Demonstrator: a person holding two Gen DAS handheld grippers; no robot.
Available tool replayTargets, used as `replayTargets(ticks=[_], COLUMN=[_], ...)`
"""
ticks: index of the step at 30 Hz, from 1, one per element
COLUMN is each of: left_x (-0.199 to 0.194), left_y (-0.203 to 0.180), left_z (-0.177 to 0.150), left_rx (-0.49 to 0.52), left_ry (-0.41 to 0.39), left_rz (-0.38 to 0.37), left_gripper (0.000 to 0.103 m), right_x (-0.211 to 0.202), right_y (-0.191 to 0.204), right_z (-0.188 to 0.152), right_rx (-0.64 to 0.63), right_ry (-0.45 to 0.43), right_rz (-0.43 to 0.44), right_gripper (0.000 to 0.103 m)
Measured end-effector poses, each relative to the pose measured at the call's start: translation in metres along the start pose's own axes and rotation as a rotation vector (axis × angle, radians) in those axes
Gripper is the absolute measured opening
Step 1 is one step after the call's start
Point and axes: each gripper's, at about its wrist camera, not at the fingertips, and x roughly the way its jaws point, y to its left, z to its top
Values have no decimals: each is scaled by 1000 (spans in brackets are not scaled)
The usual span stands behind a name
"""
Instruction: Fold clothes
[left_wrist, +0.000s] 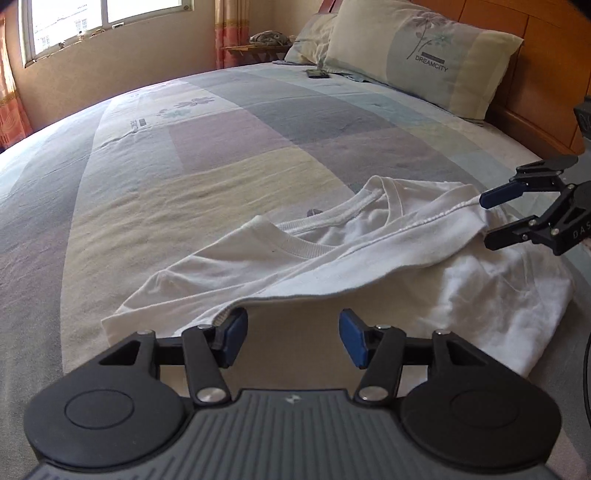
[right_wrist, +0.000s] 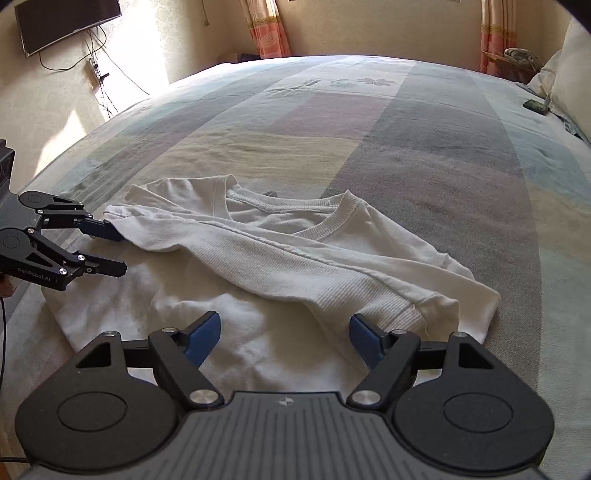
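A white T-shirt (left_wrist: 332, 258) (right_wrist: 295, 266) lies on the patchwork bed sheet (left_wrist: 221, 147), with its upper part doubled over the body and the collar facing the far side. My left gripper (left_wrist: 293, 336) (right_wrist: 122, 252) is open at one side edge of the folded layer, one blue pad touching the cloth. My right gripper (right_wrist: 284, 332) (left_wrist: 484, 219) is open at the opposite edge, by the sleeve. The folded edge runs between each pair of fingers, and neither pair is closed on it.
Two pillows (left_wrist: 424, 55) lean on a wooden headboard (left_wrist: 535, 92). A dark phone (left_wrist: 317, 74) (right_wrist: 535, 106) lies on the sheet near them. A TV (right_wrist: 66, 26) with hanging cables is on the wall. A window (left_wrist: 103, 22) and a small side table (left_wrist: 258, 48) are beyond the bed.
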Motion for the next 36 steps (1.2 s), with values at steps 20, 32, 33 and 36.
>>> replayTargets(ticks=[20, 32, 33, 36], left_x=[19, -2, -3, -5], left_y=[17, 12, 8, -2], left_z=[24, 7, 2, -14], left_rx=[7, 9, 17, 43], left_ry=[-10, -42, -42, -41], left_rz=[244, 278, 256, 192], left_gripper=[64, 64, 64, 64], right_x=[4, 16, 14, 7], right_y=[22, -11, -10, -1], right_z=[7, 37, 37, 29], right_rx=[4, 129, 126, 80], right_ry=[53, -76, -78, -69], right_rz=[215, -23, -27, -46], right_gripper=[95, 95, 95, 95])
